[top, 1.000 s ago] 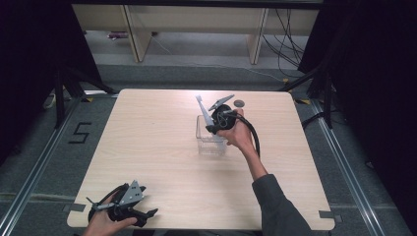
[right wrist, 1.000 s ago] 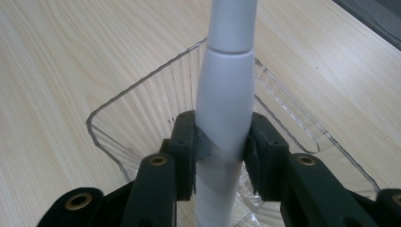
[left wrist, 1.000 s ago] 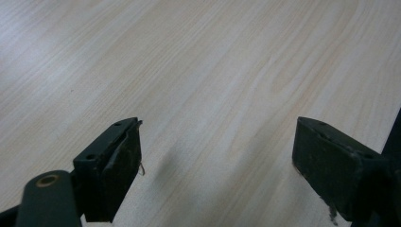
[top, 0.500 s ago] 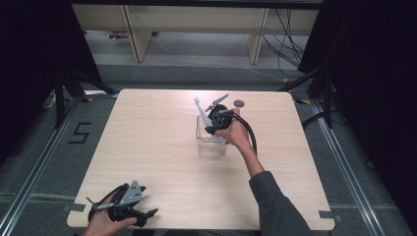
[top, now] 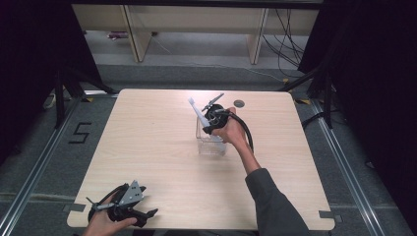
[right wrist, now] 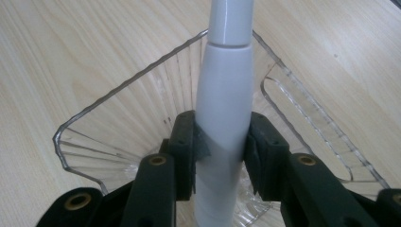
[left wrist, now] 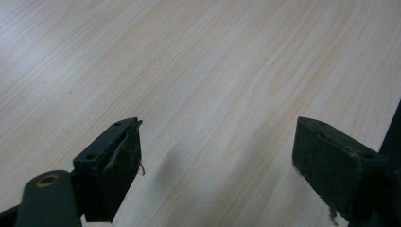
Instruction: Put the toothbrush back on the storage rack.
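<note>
From the high view, my right gripper (top: 209, 114) hangs over a clear holder (top: 211, 142) near the middle of the table (top: 147, 147), clamped on a white brush (top: 195, 109) whose top pokes up and away past my jaws while its lower end sits down in the holder. My left gripper (top: 129, 210) rests low at the near edge of the table, well apart from all that, with nothing near its jaws. In the left gripper view, my left gripper (left wrist: 217, 161) stands with its jaws wide apart and bare tabletop (left wrist: 213, 71) between and ahead of them, so it holds nothing. In the right gripper view, my right gripper (right wrist: 220, 151) has its jaws drawn in on the brush (right wrist: 224, 109), one pad on each side of the thick part of its handle, and the brush runs straight up between them. The holder (right wrist: 118, 127) opens just beyond and below my jaws, its ribbed clear wall curving round on both sides. I judge the brush light and stiff, but its smooth rounded plastic looks slippery, so it could twist or slide in a loose pinch; the thick waist where my pads now sit seems the best place to hold, since the handle narrows above that. The holder looks thin, hard and light, likely to tip or skid if I knock its rim, so I would move the brush along its own length.
</note>
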The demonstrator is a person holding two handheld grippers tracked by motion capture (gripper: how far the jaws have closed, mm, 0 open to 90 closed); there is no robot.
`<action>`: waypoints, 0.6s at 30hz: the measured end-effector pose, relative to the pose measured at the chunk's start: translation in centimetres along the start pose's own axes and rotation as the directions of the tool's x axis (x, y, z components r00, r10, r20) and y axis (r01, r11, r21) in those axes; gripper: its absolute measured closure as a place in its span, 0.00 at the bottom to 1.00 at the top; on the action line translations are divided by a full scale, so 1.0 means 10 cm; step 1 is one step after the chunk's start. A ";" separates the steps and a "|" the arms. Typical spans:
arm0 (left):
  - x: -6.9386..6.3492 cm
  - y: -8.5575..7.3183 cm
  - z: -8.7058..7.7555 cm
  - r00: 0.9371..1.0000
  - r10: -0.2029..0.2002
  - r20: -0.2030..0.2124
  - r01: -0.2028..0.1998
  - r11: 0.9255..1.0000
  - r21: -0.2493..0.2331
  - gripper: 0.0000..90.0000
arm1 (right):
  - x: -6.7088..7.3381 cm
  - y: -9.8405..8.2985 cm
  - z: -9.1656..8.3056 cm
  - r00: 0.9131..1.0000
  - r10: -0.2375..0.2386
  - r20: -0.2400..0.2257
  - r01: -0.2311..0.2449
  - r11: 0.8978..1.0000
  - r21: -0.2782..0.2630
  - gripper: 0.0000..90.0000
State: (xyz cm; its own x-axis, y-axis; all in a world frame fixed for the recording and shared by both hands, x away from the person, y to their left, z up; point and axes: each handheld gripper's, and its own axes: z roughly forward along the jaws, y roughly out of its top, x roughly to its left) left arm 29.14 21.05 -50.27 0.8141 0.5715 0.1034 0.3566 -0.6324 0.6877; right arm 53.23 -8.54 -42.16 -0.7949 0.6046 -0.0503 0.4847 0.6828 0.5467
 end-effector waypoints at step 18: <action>0.00 0.00 0.00 1.000 0.004 0.002 -0.004 1.000 0.002 0.18 | 0.00 -0.03 0.00 0.999 0.040 -0.014 -0.040 0.999 0.003 0.73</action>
State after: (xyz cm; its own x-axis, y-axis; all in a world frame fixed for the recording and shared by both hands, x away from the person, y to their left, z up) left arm 29.18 21.06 -50.28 0.8163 0.5681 0.1045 0.3547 -0.6358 0.6855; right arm 53.13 -8.75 -42.35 -0.7798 0.6258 -0.0169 0.5172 0.6593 0.5457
